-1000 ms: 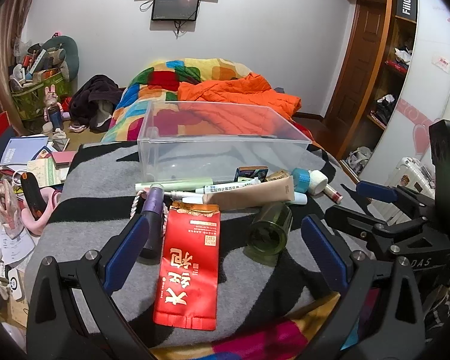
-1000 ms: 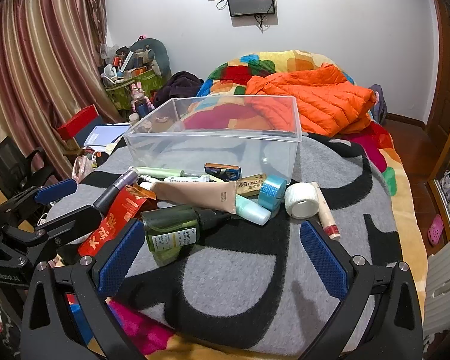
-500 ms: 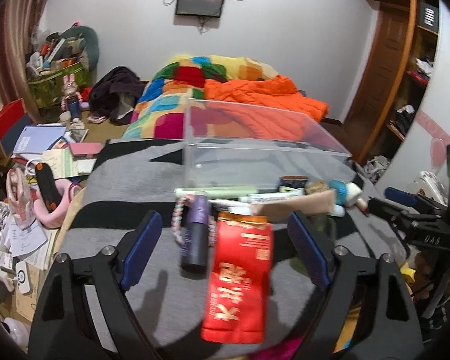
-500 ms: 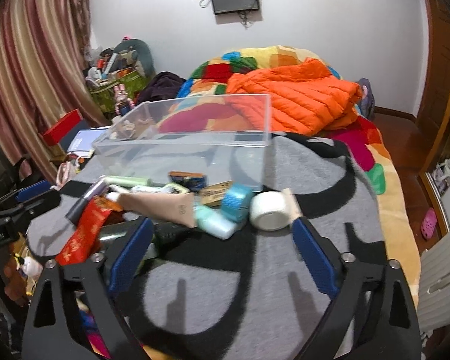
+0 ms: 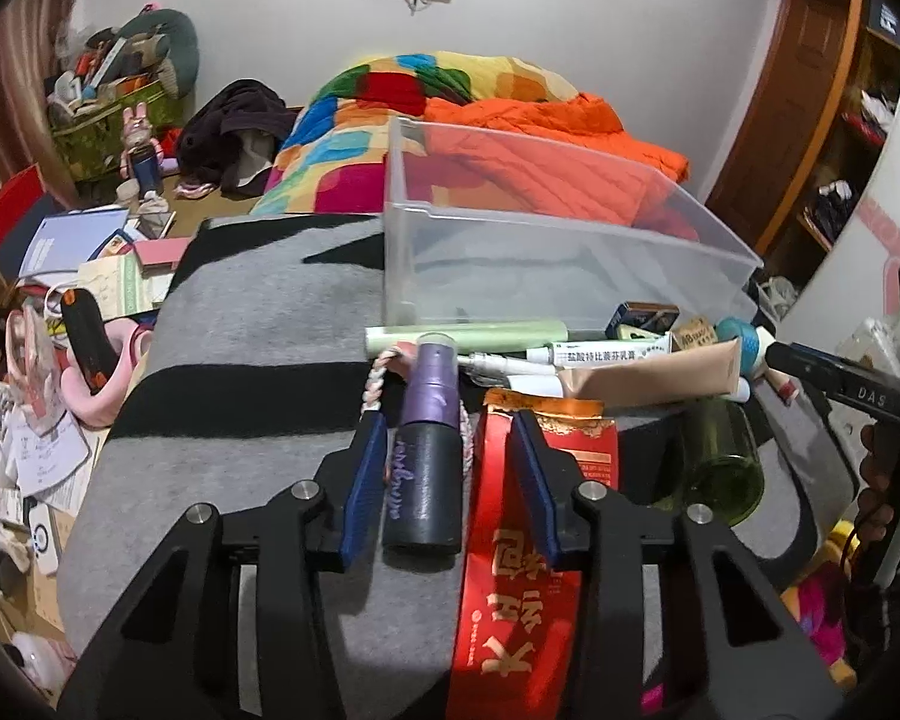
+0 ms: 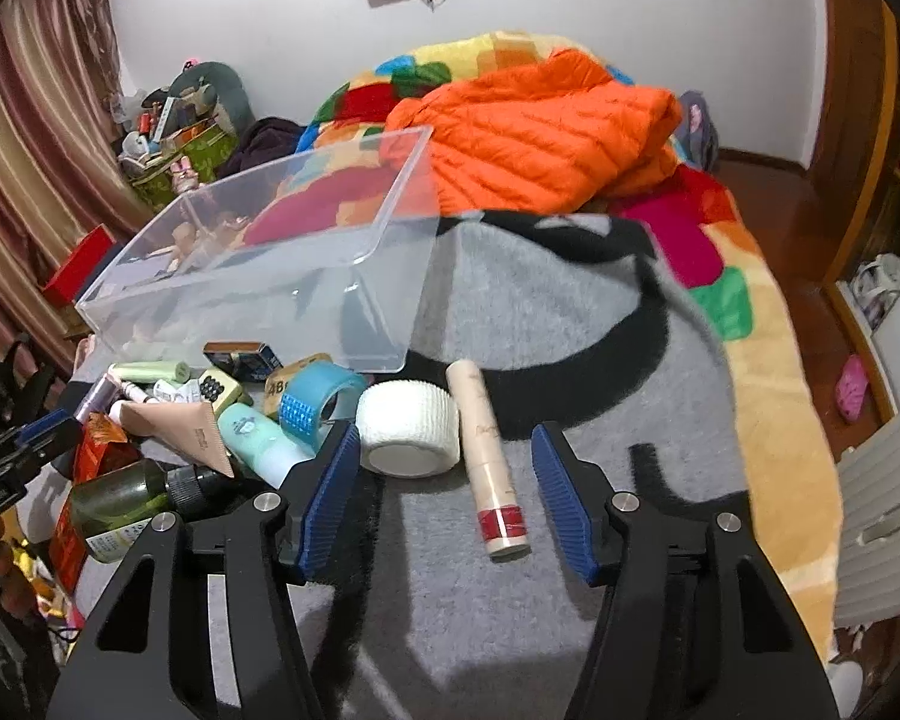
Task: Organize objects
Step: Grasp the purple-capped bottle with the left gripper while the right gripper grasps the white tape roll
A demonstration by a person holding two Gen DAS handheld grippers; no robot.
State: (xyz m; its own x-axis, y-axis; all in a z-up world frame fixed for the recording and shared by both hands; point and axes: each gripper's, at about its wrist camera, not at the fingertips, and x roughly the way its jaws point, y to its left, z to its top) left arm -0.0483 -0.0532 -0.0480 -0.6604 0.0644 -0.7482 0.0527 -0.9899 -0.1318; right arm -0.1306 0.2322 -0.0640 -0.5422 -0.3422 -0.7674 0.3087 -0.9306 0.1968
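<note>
Now closing left jaws flank purple bottle (image 5: 424, 450); closing right jaws flank beige tube (image 6: 487, 463).

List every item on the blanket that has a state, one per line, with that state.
clear bin: upright, nothing inside.
purple spray bottle: lying flat between the closing left gripper jaws.
red packet: flat, top torn open.
green bottle: on its side, capped.
white tape roll: on its side.
beige tube: lying between the closing right gripper jaws, untouched.
</note>
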